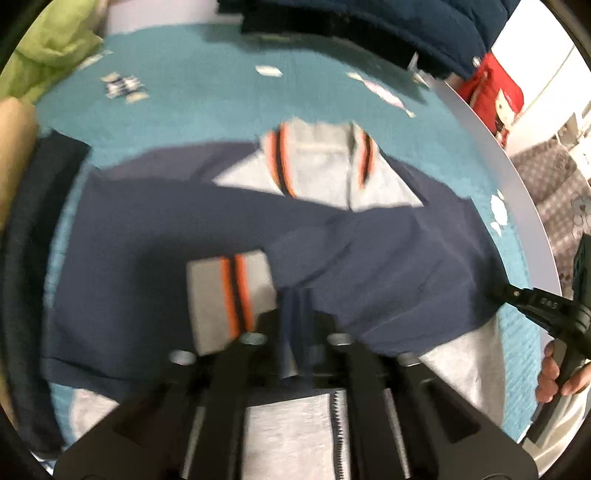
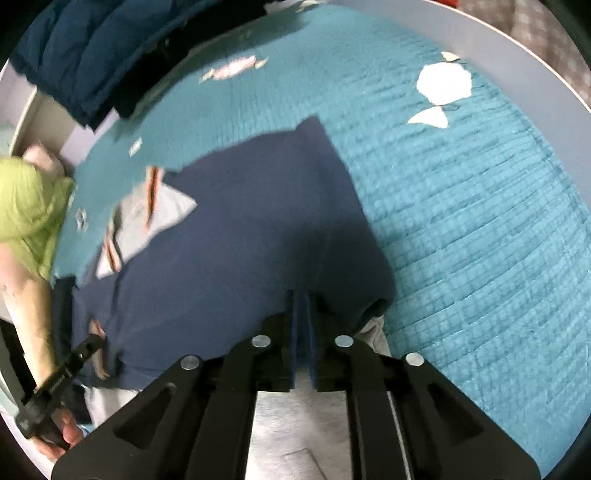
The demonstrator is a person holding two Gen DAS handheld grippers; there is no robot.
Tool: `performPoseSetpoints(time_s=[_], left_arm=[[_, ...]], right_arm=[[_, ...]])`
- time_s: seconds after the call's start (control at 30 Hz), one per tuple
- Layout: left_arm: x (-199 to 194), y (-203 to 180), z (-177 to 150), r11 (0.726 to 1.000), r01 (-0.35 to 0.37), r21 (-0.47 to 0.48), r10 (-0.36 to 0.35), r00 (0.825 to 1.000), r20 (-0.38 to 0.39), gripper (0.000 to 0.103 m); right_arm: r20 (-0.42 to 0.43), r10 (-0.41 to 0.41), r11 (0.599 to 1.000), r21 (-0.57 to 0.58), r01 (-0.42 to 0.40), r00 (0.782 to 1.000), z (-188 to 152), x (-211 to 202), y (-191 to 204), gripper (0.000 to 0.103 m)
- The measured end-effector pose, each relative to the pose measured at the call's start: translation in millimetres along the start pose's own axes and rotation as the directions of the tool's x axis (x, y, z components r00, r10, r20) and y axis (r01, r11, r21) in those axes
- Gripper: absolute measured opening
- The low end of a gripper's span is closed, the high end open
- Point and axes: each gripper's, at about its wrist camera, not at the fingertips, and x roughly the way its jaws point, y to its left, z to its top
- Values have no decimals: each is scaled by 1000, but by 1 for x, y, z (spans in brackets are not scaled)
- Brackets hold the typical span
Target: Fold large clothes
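Note:
A navy jacket [image 1: 184,229] with a grey collar [image 1: 317,162] striped in orange lies spread on a teal quilted cover [image 1: 207,110]. A grey cuff [image 1: 221,295] with orange stripes lies folded onto the navy cloth. My left gripper [image 1: 297,295] hangs over the jacket's near edge, its blue pads a little apart; the blur hides whether cloth sits between them. My right gripper [image 2: 301,293] stands over the jacket's [image 2: 240,240] right near corner, pads slightly apart with a bare gap. Each gripper shows in the other's view: the right gripper [image 1: 498,291] and the left gripper [image 2: 92,343].
The cover lies on a round white table [image 1: 517,184]. Dark blue clothes [image 1: 369,22] are piled at the back, a green garment [image 1: 48,48] lies at the far left, and a dark garment [image 1: 29,258] along the left edge. A red bag [image 1: 495,92] stands beyond the table.

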Motion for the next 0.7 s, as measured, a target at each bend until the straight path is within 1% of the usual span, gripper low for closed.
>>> performPoseSetpoints(time_s=[0.03, 0.07, 0.1, 0.13, 0.17, 0.2, 0.23, 0.27, 0.3, 0.37, 0.4, 0.53, 0.67, 0.7], left_arm=[[-4, 6, 1, 1000, -3, -28, 4, 1000, 7, 43], [-9, 12, 2, 999, 1, -49, -1, 1000, 14, 44], [-12, 17, 4, 998, 0, -60, 1, 1000, 18, 46], [-14, 20, 5, 998, -8, -62, 10, 1000, 21, 56], [-16, 25, 7, 997, -39, -69, 41, 999, 30, 67], [-17, 29, 10, 995, -65, -80, 68, 997, 35, 69], [-18, 36, 13, 992, -80, -96, 84, 996, 34, 71], [-18, 40, 15, 991, -83, -103, 86, 996, 29, 72], [-18, 46, 20, 990, -91, -112, 94, 995, 24, 75], [-18, 56, 26, 985, -127, -120, 131, 991, 28, 80], [-17, 61, 29, 982, -145, -122, 150, 988, 28, 81], [-11, 85, 45, 973, -173, -154, 175, 985, -1, 82], [4, 112, 63, 957, -182, -227, 179, 983, -36, 83], [7, 117, 64, 953, -186, -239, 181, 983, -41, 83]], right_arm=[[7, 1, 1000, 11, -2, 1000, 2, -4, -1, 31], [15, -2, 1000, 13, 1, 1000, 3, -8, -1, 36], [25, -6, 1000, 7, 6, 1000, 6, -11, 2, 45], [28, -7, 1000, 4, 7, 1000, 7, -14, 3, 57], [35, -12, 1000, 4, 12, 999, 9, -17, 4, 64], [53, -28, 1000, 6, 28, 998, 11, -21, 6, 75], [68, -40, 999, 6, 39, 997, 12, -27, 5, 81], [84, -53, 999, 4, 53, 995, 18, -28, 8, 82], [88, -59, 998, 0, 60, 994, 20, -31, 7, 83], [93, -73, 997, -5, 74, 993, 30, -31, 10, 84], [98, -84, 996, -7, 85, 992, 37, -30, 11, 84], [93, -98, 995, -21, 101, 991, 64, -21, 14, 85], [74, -130, 991, -21, 132, 989, 95, 1, 12, 85], [62, -124, 992, -16, 125, 990, 100, 8, 11, 85]])
